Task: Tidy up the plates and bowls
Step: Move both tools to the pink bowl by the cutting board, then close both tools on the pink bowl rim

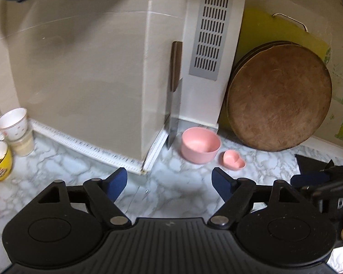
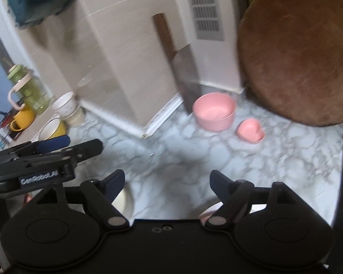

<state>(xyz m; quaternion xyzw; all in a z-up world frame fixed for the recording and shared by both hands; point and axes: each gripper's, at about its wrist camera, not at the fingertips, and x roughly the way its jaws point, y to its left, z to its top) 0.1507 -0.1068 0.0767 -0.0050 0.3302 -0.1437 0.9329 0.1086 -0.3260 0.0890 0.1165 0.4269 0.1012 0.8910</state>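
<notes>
Above marble counter (image 1: 171,182), both grippers' jaws spread empty, pink bowl (image 1: 200,145) beside heart dish (image 1: 233,159)

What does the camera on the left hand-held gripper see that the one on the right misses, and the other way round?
Only the left wrist view shows the yellow cutting board with a metal handle behind the round board, and the right hand-held gripper from the side.

Only the right wrist view shows the green lidded water bottle, the yellow mug and the left hand-held gripper.

Both show the round pink bowl, the small pink heart-shaped dish, the round brown wooden board, the cleaver and the marble-patterned counter.
</notes>
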